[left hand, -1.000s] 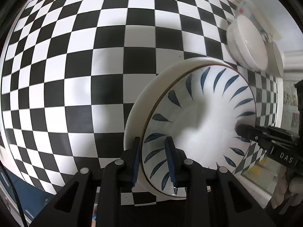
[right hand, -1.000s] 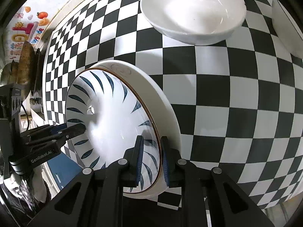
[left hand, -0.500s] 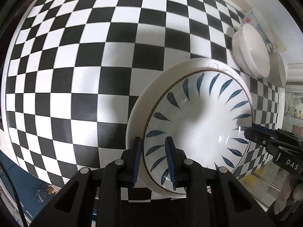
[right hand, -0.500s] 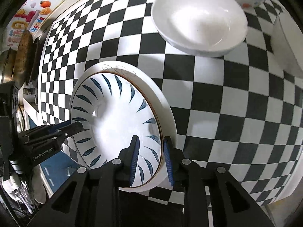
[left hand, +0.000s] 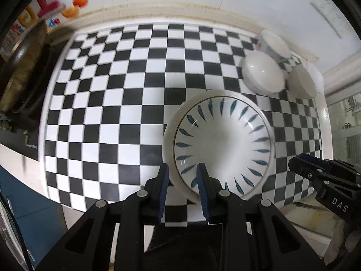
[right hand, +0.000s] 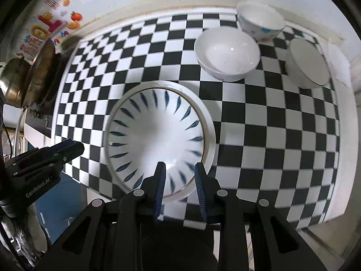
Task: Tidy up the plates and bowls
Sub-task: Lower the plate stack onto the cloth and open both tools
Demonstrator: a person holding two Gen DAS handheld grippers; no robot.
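Observation:
A white bowl with blue leaf marks (left hand: 222, 144) sits inside a larger white plate (left hand: 168, 135) on the checkered table; both also show in the right wrist view, bowl (right hand: 155, 135) and plate (right hand: 208, 122). My left gripper (left hand: 182, 169) is open, its fingers astride the near-left rim without clamping. My right gripper (right hand: 178, 168) is open at the bowl's near-right rim. A plain white bowl (right hand: 226, 53), a blue-patterned bowl (right hand: 260, 21) and a small white bowl (right hand: 306, 62) stand at the back right.
The checkered table (right hand: 270, 135) ends at a white wall behind. A metal pot and pan (right hand: 29, 79) stand at the far left edge. Colourful stickers (right hand: 45, 29) are on the wall. The table's front edge drops to a blue floor (left hand: 27, 192).
Both grippers have opened, let go of the rims and pulled back and up. The bowl and plate now rest flat on the table, and more of the table and wall shows.

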